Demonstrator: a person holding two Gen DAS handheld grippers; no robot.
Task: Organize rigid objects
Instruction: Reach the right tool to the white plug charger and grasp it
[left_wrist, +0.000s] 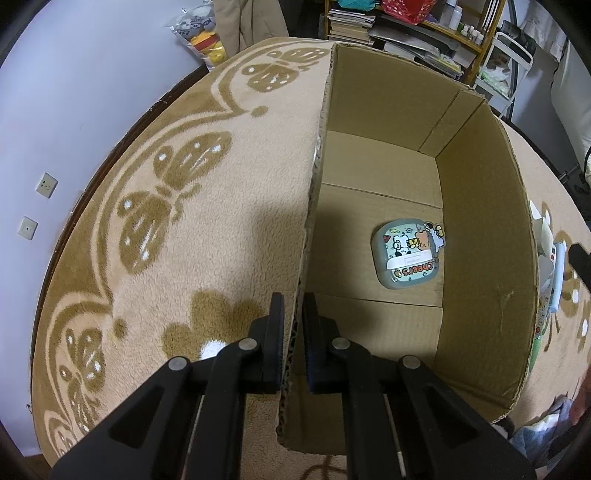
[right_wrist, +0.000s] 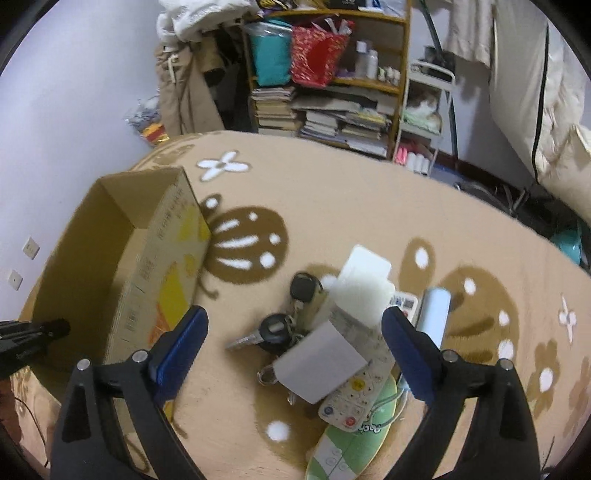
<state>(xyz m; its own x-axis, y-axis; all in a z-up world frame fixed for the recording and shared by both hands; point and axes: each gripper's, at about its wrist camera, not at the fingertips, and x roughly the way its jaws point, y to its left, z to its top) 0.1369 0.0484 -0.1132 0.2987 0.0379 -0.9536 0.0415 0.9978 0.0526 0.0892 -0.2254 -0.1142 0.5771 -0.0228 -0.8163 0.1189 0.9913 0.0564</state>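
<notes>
Left gripper (left_wrist: 293, 325): black fingers pressed onto the near-left wall of the open brown cardboard box (left_wrist: 476, 221), one finger outside over the carpet, one inside the box. The corrugated edge runs up between the pads; the grip looks tight on it. Tool points forward and slightly down along the wall.

Inside the box, on its floor toward the right wall: one rounded grey-green case with cartoon stickers and the word "Cheers" (left_wrist: 406, 253), lying flat, apart from the walls.

Right gripper (right_wrist: 293, 326): blue-padded fingers spread wide, holding nothing, hovering above a pile of loose items on the beige carpet with brown butterfly pattern (right_wrist: 332, 192). Tool tilted downward over the pile.

Pile, between and below the fingers: a white rectangular foam-like block (right_wrist: 364, 291), a bunch of black-headed keys (right_wrist: 280, 326), a grey square card-like piece (right_wrist: 321, 363), a white remote control with coloured buttons (right_wrist: 349, 400), a pale blue cylinder (right_wrist: 436, 310) just beside the right finger, a light green flat oval item (right_wrist: 351, 446) underneath. Items overlap and touch.

In the right wrist view the box sits left of the pile, well apart from it, yellow print on its outer side. The left gripper's black tip shows at the far left edge.
</notes>
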